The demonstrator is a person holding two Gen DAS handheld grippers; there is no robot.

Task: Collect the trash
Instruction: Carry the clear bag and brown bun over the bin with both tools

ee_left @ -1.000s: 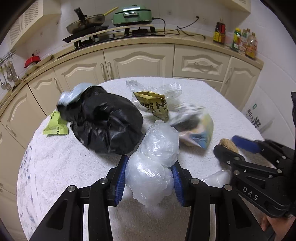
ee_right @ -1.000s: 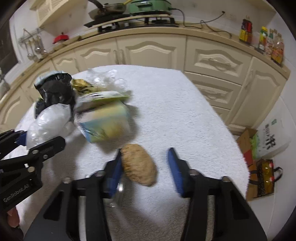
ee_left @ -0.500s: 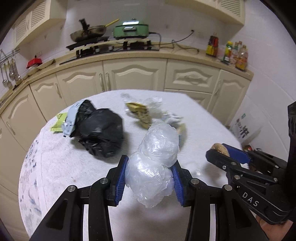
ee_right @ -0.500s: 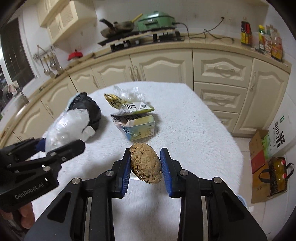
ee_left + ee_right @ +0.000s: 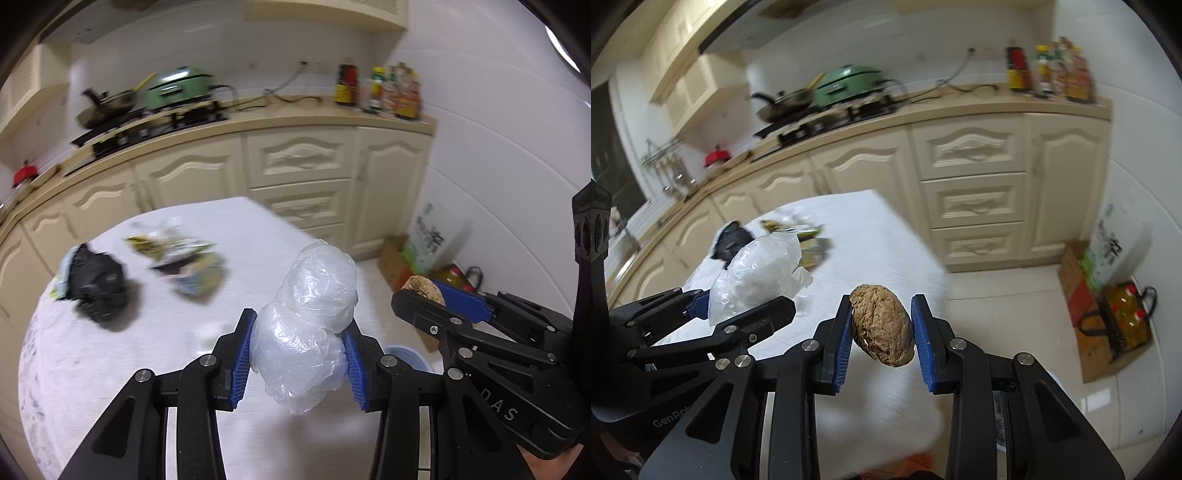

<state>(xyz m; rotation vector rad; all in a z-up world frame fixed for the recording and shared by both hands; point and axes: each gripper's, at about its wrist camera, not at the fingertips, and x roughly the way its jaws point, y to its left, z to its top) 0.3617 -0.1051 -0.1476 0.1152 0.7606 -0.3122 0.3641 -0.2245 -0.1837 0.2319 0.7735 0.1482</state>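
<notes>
At the left edge of the worktop (image 5: 110, 369) the black bag (image 5: 96, 290) lies beside the heap of wrappers and the small carton (image 5: 186, 264) toward the far edge, well apart from both tools; a second ago those things filled the near view, and now they sit small and blurred, so both tools have been lifted and swung away to the right. The left tool (image 5: 298, 360) is clamped on the crumpled clear plastic bag (image 5: 308, 323), which bulges above and hangs below its blue pads (image 5: 242, 360), clear of the worktop. Just under and to the right of it a blue rim (image 5: 406, 360) shows past the worktop's right edge; it may be a bin, but too little is visible to say. The right tool (image 5: 881, 334), which was wide apart around the brown lump a second ago, is now closed on that brown lump (image 5: 881, 325) and holds it in the air beyond the worktop's right edge, over the floor (image 5: 1015, 295). I judge both pieces are picked and being carried toward disposal, with the remaining rubbish on the worktop not yet collected.
</notes>
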